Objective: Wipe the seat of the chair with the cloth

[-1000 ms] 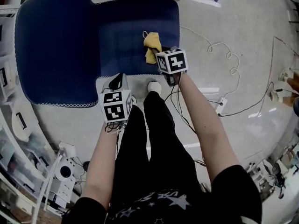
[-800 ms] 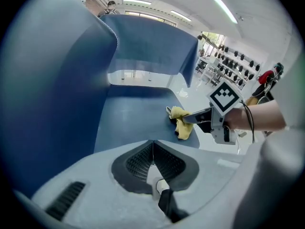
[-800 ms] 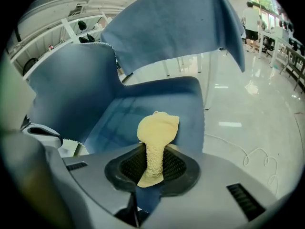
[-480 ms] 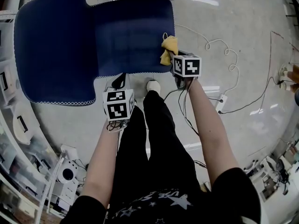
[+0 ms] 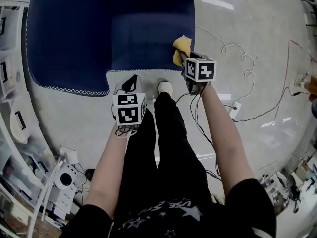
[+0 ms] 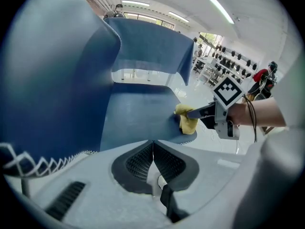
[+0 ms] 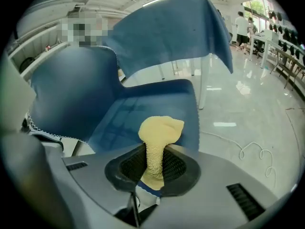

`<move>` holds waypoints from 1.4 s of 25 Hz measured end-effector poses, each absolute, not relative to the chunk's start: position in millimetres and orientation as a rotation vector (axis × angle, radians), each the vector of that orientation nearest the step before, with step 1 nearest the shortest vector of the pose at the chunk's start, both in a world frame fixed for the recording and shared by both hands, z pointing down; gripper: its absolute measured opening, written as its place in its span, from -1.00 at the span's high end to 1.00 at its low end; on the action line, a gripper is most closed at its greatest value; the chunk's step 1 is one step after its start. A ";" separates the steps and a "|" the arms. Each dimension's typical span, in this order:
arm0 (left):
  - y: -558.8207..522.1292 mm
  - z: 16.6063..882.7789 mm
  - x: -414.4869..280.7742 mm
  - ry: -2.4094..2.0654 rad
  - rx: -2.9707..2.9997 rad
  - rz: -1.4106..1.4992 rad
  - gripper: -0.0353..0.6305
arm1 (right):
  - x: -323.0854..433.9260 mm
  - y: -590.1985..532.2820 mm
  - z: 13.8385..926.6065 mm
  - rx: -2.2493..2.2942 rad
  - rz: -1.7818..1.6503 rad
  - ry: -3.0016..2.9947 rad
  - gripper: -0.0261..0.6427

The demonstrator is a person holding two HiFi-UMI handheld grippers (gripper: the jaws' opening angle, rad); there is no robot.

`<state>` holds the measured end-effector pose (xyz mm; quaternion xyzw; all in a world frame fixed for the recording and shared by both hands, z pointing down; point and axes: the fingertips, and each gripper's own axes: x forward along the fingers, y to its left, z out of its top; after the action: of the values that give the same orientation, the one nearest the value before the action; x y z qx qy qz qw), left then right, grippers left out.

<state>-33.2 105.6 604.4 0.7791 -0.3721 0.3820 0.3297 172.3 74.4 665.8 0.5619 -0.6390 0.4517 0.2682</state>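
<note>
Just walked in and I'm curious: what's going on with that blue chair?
A person stands in front of a blue chair with tongs in each hand. The right tongs are shut on a yellow cloth, which touches the seat near its front corner on the person's right, so wiping looks to be under way at that edge. The left tongs are shut with nothing in them, held by the seat's front edge.

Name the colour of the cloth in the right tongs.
A pale yellow knitted cloth, clearest in the right gripper view.
</note>
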 end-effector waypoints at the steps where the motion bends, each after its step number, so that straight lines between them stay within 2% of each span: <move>1: 107.8 604.2 -36.9 -0.976 2.036 0.996 0.83 | 155.8 71.7 662.5 1.481 1.214 -1.765 0.72; 10: 136.0 603.3 -63.2 -0.961 2.035 0.993 0.83 | -12.2 58.9 656.6 1.057 1.110 -2.063 0.72; 17: 147.8 603.9 -82.0 -0.954 2.035 0.998 0.83 | -76.4 48.0 671.9 0.902 1.066 -2.098 0.72; 25: 156.4 604.0 -92.7 -0.922 2.049 1.017 0.83 | -47.5 61.6 687.7 1.001 0.938 -1.960 0.72; 35: 161.7 601.6 -74.5 -0.789 2.152 1.059 0.83 | 42.4 100.6 693.2 1.256 1.083 -1.781 0.72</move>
<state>-74.5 161.7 601.6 0.8121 -0.2976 0.3997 0.3037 42.4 100.6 693.2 0.4840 -0.6865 0.4175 0.3466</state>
